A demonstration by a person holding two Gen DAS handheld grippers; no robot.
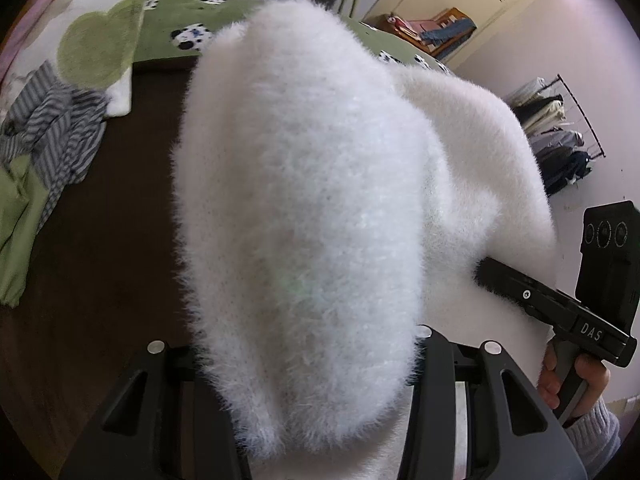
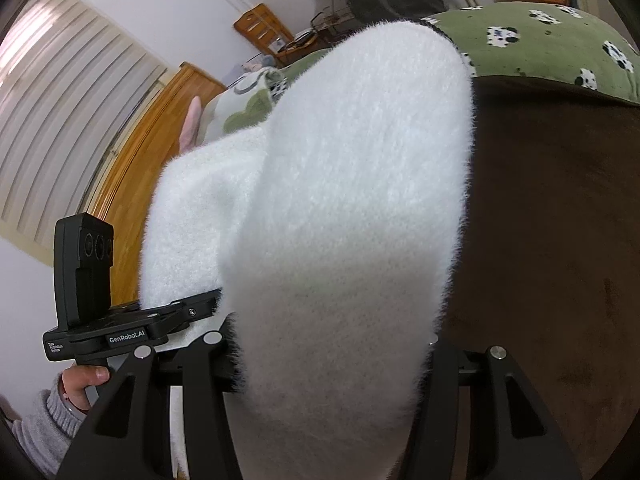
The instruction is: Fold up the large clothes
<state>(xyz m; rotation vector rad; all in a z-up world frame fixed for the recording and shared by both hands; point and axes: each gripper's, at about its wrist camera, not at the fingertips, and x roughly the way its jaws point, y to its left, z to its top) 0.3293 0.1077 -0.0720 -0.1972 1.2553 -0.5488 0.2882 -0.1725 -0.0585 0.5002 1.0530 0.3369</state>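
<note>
Nearest me, my left gripper (image 1: 304, 420) and right gripper (image 2: 332, 420) are each clamped on a bunched edge of the fluffy white sweater (image 1: 304, 184), which spans the gap between them and hangs forward off the jaws over the dark brown surface (image 1: 120, 208). Neither hand is nearer. Beyond lie a striped garment (image 1: 52, 128) and a green panda-print blanket (image 2: 540, 40).
</note>
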